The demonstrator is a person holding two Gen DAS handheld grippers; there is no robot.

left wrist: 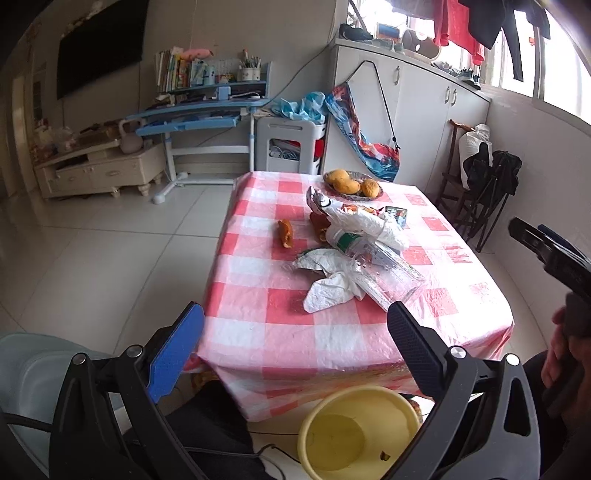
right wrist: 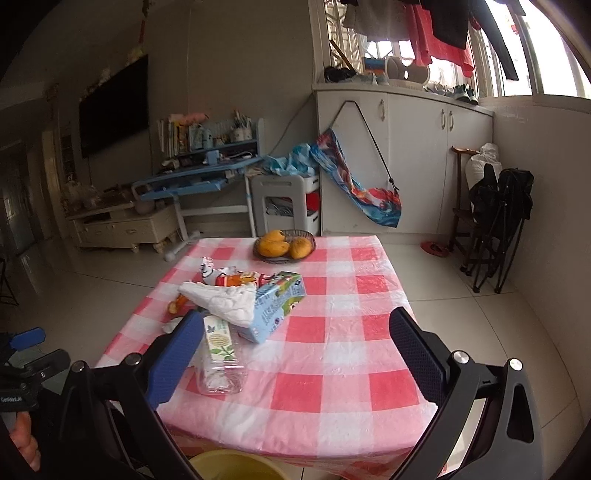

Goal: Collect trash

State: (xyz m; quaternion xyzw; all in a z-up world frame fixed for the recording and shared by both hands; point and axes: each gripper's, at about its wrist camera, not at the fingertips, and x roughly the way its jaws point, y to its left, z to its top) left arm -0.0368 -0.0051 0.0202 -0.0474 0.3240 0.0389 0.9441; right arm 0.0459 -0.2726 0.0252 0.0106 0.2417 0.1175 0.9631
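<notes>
Both the left gripper (left wrist: 295, 332) and right gripper (right wrist: 291, 343) gape wide, empty; the clear bottle (left wrist: 380, 266) looks light, slippery, crushable, so I judge its mid-body the best hold

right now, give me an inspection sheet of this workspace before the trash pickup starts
surface: table with a pink and white checked cloth, trash bunched on its middle.
job's things: clear plastic bottle lying on its side; crumpled white tissue; blue drink carton; snack wrappers; orange peel; yellow bin on the floor at the near table edge, almost empty.
clutter: basket of mangoes at the far end, not trash.
grippers: left claw open, holding nothing, short of the table; right claw open, holding nothing, over the near edge.
cables: thin dark cable on the floor beside the bin.
surroundings: blue desk, white cabinets, hanging laundry.
</notes>
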